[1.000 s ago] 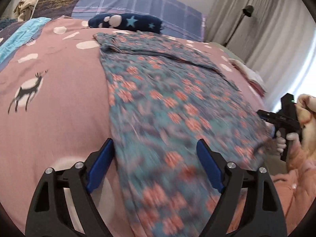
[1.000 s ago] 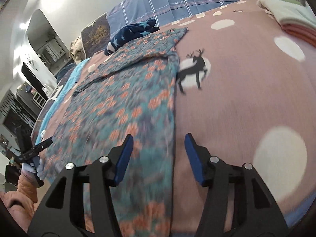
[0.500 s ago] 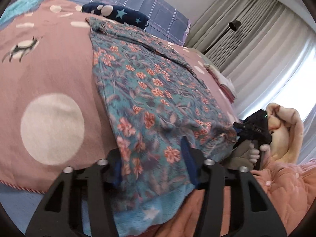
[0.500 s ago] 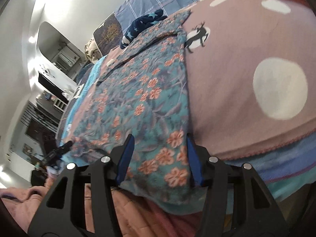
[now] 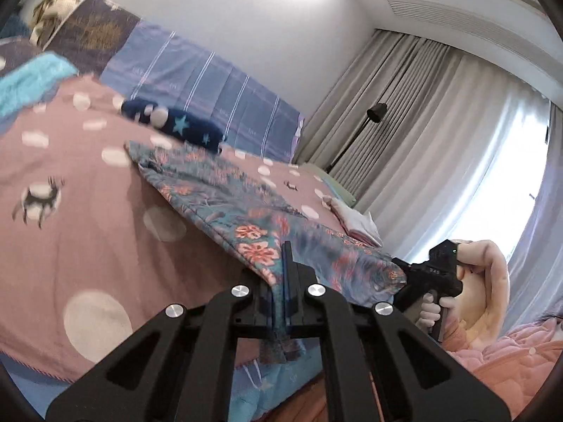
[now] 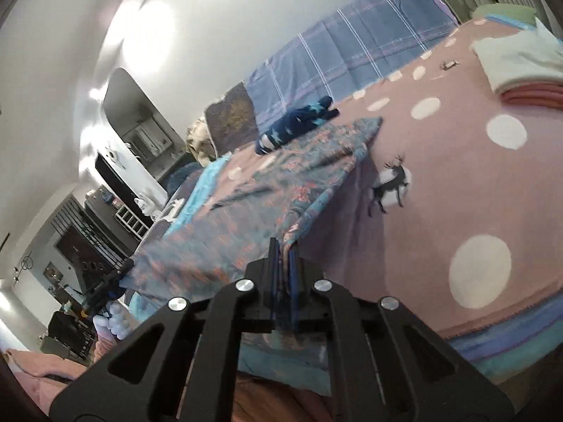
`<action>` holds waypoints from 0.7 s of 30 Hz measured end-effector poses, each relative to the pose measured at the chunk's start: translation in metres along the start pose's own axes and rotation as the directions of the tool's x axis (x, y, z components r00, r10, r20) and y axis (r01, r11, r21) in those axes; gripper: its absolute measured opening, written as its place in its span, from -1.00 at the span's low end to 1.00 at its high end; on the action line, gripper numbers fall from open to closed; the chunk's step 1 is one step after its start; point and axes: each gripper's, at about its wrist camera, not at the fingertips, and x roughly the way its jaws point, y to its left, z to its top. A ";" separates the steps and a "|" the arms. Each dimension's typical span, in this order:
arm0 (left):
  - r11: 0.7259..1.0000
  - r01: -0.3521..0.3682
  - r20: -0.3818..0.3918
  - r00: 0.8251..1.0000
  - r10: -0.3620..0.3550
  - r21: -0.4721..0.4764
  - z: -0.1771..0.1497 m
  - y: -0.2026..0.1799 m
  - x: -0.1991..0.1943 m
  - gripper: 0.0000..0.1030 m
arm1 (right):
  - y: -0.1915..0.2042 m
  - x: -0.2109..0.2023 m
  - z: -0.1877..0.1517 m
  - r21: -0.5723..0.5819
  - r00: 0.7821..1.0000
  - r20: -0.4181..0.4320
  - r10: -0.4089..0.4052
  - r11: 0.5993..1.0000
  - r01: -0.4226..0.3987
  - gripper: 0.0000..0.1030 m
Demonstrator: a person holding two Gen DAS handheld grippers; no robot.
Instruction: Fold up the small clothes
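Observation:
A teal garment with orange flowers (image 5: 225, 197) lies lengthwise on the pink bed cover, its near hem lifted off the bed. My left gripper (image 5: 283, 274) is shut on the hem's left corner. My right gripper (image 6: 283, 260) is shut on the hem's right corner, and the cloth (image 6: 302, 176) stretches away from it toward the pillows. The right gripper also shows in the left wrist view (image 5: 427, 276), held in a hand. The left gripper shows small in the right wrist view (image 6: 112, 277).
The pink dotted bed cover (image 5: 88, 239) with deer prints spreads around the garment. A navy star-print item (image 5: 176, 125) lies by the blue plaid pillows (image 5: 218, 91). Folded clothes (image 6: 520, 70) are stacked at the bed's right side. Curtains and a floor lamp (image 5: 374, 112) stand beyond.
Both grippers have closed on the near hem corners and lifted them off the bed. The views now tilt up toward the wall and pillows.

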 end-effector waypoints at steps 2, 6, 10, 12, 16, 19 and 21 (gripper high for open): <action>0.999 -0.017 -0.032 0.999 0.015 -0.044 -0.014 0.010 0.010 -0.93 | -0.013 0.009 -0.013 0.049 0.999 -0.029 -0.015 0.999 0.016 -0.90; 0.994 -0.029 -0.064 0.998 0.022 -0.107 -0.025 0.022 0.018 -0.93 | -0.025 0.016 -0.021 0.110 0.999 -0.048 -0.011 0.994 0.016 -0.90; 0.998 -0.003 -0.041 0.999 0.000 -0.062 -0.017 0.005 0.014 -0.93 | -0.010 0.003 -0.012 0.053 1.000 -0.004 0.020 0.998 -0.019 -0.90; 0.999 0.004 -0.019 1.000 -0.004 -0.036 -0.012 -0.004 0.011 -0.93 | -0.008 -0.002 -0.006 0.031 1.000 0.013 0.028 0.999 -0.028 -0.90; 0.999 0.009 -0.001 1.000 -0.009 -0.046 -0.009 -0.003 0.007 -0.93 | -0.016 -0.003 -0.004 0.066 0.998 0.025 0.052 0.996 -0.054 -0.90; 0.999 0.005 0.018 1.000 -0.004 -0.044 0.000 -0.001 0.008 -0.93 | -0.018 -0.003 0.008 0.077 0.995 0.051 0.091 0.993 -0.095 -0.90; 0.999 0.009 0.037 0.999 -0.007 -0.038 0.011 -0.002 0.011 -0.93 | -0.014 0.003 0.022 0.062 0.993 0.068 0.100 0.993 -0.104 -0.90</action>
